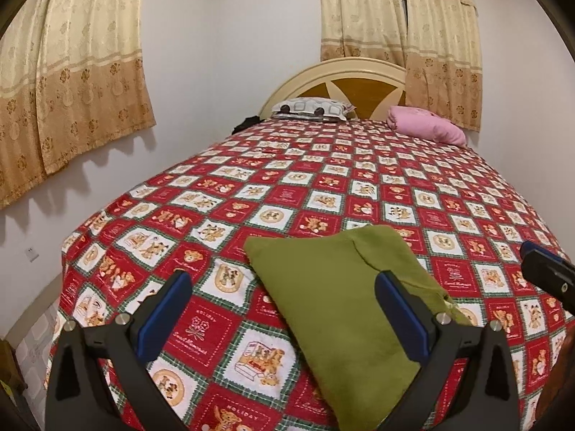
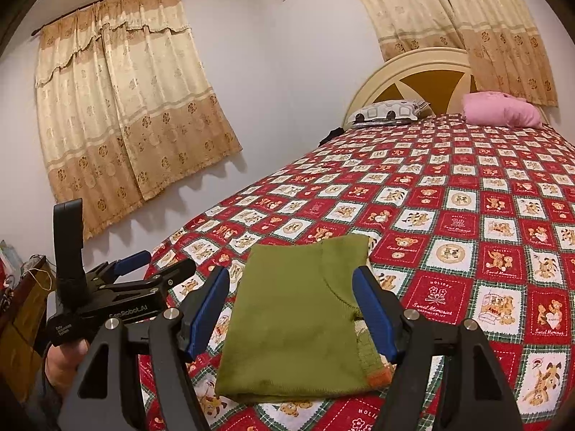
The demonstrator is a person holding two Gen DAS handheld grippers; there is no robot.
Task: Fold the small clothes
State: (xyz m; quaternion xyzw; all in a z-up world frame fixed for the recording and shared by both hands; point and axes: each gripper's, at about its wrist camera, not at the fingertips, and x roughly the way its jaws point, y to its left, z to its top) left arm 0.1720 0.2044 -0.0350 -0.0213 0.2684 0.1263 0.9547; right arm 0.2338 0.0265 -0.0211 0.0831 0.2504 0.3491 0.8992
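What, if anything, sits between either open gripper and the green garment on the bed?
Nothing visible does. The green garment lies folded on the bedspread, directly ahead of the right gripper and the left gripper, both open and empty. The pillows sit far off at the headboard.

A folded garment (image 2: 294, 323) is lying on the bedspread (image 2: 449, 197) directly ahead of the right gripper (image 2: 291, 309), pillows (image 2: 499, 109) sitting far beyond.
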